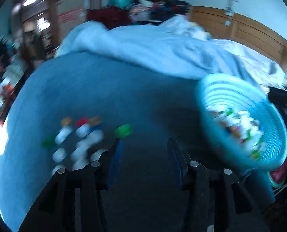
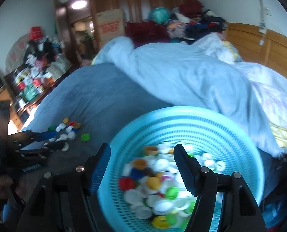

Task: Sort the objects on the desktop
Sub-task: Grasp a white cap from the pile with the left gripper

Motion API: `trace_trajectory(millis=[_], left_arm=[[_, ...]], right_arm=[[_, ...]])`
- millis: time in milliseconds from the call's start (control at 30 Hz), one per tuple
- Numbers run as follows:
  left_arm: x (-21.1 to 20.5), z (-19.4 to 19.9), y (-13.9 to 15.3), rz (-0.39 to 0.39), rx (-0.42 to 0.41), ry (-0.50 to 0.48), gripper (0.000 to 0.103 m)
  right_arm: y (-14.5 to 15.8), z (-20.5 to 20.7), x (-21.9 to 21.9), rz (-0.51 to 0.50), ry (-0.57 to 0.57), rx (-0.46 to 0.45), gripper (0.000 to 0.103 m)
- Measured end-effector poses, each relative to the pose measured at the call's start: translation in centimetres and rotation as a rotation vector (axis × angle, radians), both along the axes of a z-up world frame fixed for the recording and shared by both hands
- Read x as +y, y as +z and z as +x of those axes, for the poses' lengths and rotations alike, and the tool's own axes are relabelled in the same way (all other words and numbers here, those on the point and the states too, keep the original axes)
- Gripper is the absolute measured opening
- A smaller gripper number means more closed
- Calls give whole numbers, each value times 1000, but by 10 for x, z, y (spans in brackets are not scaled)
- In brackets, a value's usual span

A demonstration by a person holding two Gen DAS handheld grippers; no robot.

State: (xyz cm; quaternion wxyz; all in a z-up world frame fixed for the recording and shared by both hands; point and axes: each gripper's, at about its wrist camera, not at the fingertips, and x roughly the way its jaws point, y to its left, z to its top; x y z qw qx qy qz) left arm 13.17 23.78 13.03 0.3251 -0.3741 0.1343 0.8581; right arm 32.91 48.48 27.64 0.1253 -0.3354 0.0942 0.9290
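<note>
on the grey-blue bedsheet [image 2: 108,89] of the bed, a loose cluster of small plastic bottle caps [image 1: 79,141] lies spread out, mostly white ones with a few red, orange, yellow and green among them. one bright green plastic cap [image 1: 123,130] sits a little apart from the cluster, on the side toward the basket. the left claw [image 1: 143,145] hovers low over the sheet with its two blue-padded fingers set wide and nothing between them; the green cap lies just beyond its left fingertip. that view is smeared with motion blur, so the caps show only as soft blobs.

to the right stands a round light-blue perforated plastic basket [image 2: 240,135], holding a heap of mixed caps in white, green, yellow, red, blue and orange. the right claw [image 2: 141,150] hangs over the basket's near rim, fingers spread wide and empty, pointing down toward the heap. from the right wrist view the left claw [image 2: 52,139] shows side-on at the left, its fingers lying right over the cluster of caps on the sheet.

behind all this a rumpled pale-blue quilt [image 2: 191,71] is piled across the bed, with a wooden headboard [image 2: 259,42] along the wall.
</note>
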Motion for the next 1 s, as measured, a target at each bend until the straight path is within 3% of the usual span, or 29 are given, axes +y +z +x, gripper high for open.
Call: trace_trajectory(millis=[133, 233, 300, 700, 733, 767, 867, 1000], left_arm=[[-96, -28, -39, -24, -57, 193, 42], [-145, -41, -65, -27, -99, 297, 42], [-159, -44, -81, -30, -129, 316, 42], [-148, -48, -109, -27, -137, 258, 42], [-147, -48, -108, -35, -128, 254, 28], [-145, -48, -108, -40, -122, 247, 26], [-143, -40, -104, -42, -87, 228, 26], [-147, -40, -110, -17, -98, 234, 26]], right_arm=[[-13, -22, -30, -8, 77, -30, 73], [-23, -36, -50, -13, 126, -55, 73], [-27, -41, -60, -9, 149, -69, 74], [-43, -68, -95, 16, 205, -149, 76], [-45, -72, -98, 12, 211, -151, 76], [-47, -77, -101, 4, 220, -151, 76], [-56, -90, -109, -41, 234, -139, 71], [-81, -124, -121, -87, 235, -148, 70]])
